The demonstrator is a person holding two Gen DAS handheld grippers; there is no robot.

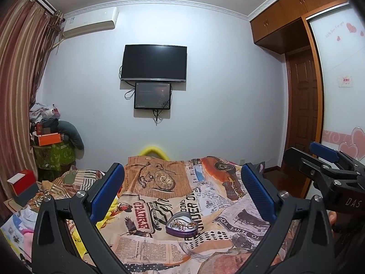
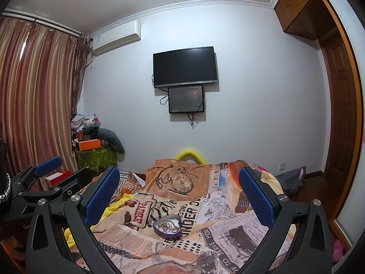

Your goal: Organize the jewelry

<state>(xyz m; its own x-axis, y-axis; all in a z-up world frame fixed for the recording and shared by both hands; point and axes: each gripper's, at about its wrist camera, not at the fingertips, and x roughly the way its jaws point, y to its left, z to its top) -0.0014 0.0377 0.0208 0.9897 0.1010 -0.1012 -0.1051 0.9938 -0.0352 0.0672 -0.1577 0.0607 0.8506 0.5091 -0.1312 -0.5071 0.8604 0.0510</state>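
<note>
A purple heart-shaped tin (image 1: pixel 181 225) lies open on the bed's printed sheet (image 1: pixel 205 242), with tangled gold jewelry (image 1: pixel 180 224) inside it. It also shows in the right wrist view (image 2: pixel 168 226), with the jewelry (image 2: pixel 167 225) in it. My left gripper (image 1: pixel 182 194) is open and empty, held above and short of the tin. My right gripper (image 2: pixel 179 194) is open and empty too, held likewise. The right gripper shows at the right edge of the left wrist view (image 1: pixel 328 162), and the left gripper at the left edge of the right wrist view (image 2: pixel 54 171).
A TV (image 1: pixel 154 63) and a small screen (image 1: pixel 152 96) hang on the far wall. A cluttered stand with an orange box (image 1: pixel 49 139) is at the left by the curtain (image 1: pixel 18 86). A red-and-white box (image 1: pixel 21 181) sits nearer left. A wardrobe and door (image 1: pixel 303 105) are at the right.
</note>
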